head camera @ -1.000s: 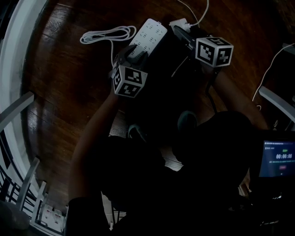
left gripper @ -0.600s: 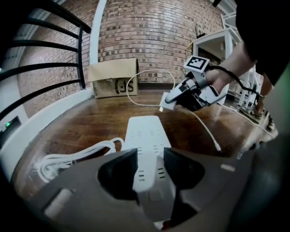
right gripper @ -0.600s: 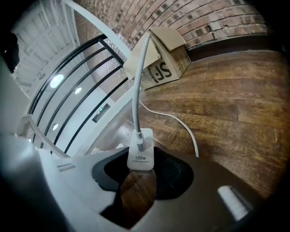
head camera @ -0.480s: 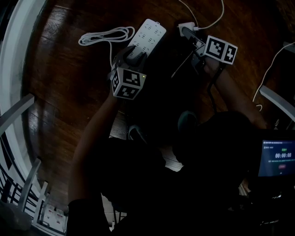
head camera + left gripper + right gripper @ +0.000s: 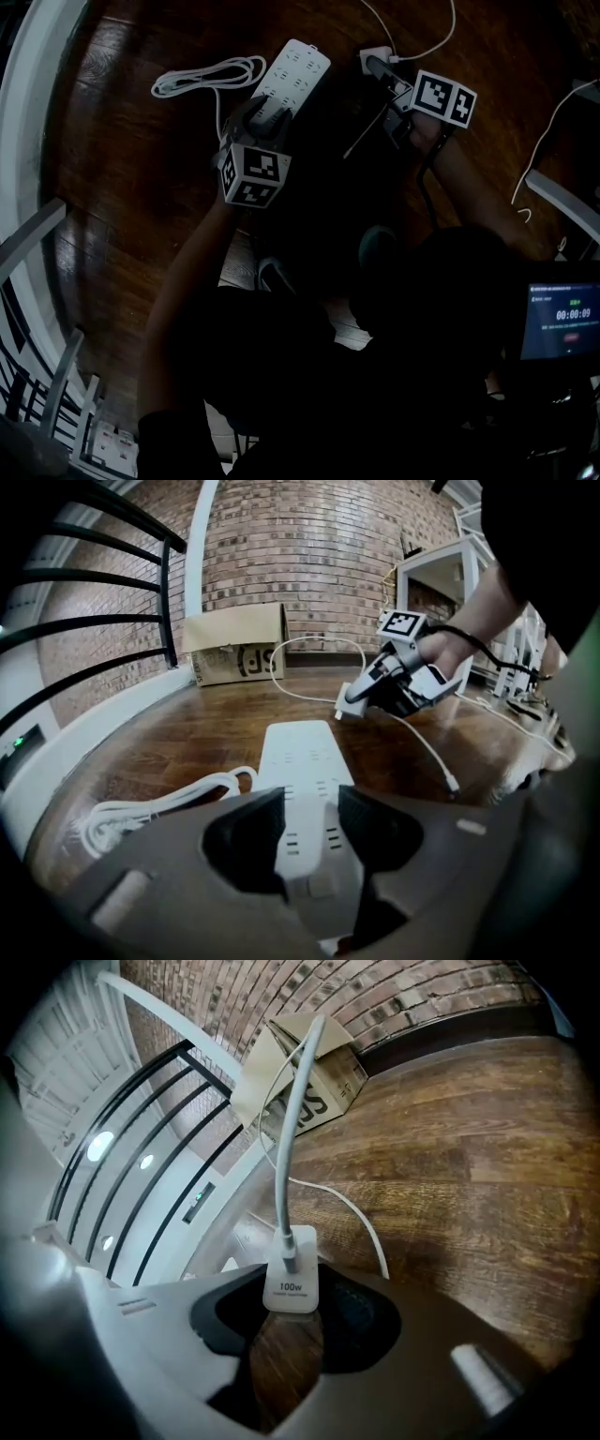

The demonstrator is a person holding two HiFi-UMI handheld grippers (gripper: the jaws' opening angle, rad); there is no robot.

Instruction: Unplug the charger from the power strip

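Where wood floor (image 5: 187,733) meets brick wall (image 5: 309,564), left gripper (image 5: 309,806) clamps power strip (image 5: 300,757), right gripper (image 5: 292,1305) pinches charger (image 5: 291,1277)

— What's lost to you from the head view?
— My left gripper (image 5: 266,115) covers the near end of the long white plastic power strip (image 5: 300,67).
— And the small white square charger (image 5: 292,1279)?
— Its sides are hidden against my right gripper (image 5: 292,1302); the print under "100w" is too small to read.

Cardboard box (image 5: 239,647) against the brick wall (image 5: 309,546) — dark wooden floor (image 5: 131,187).
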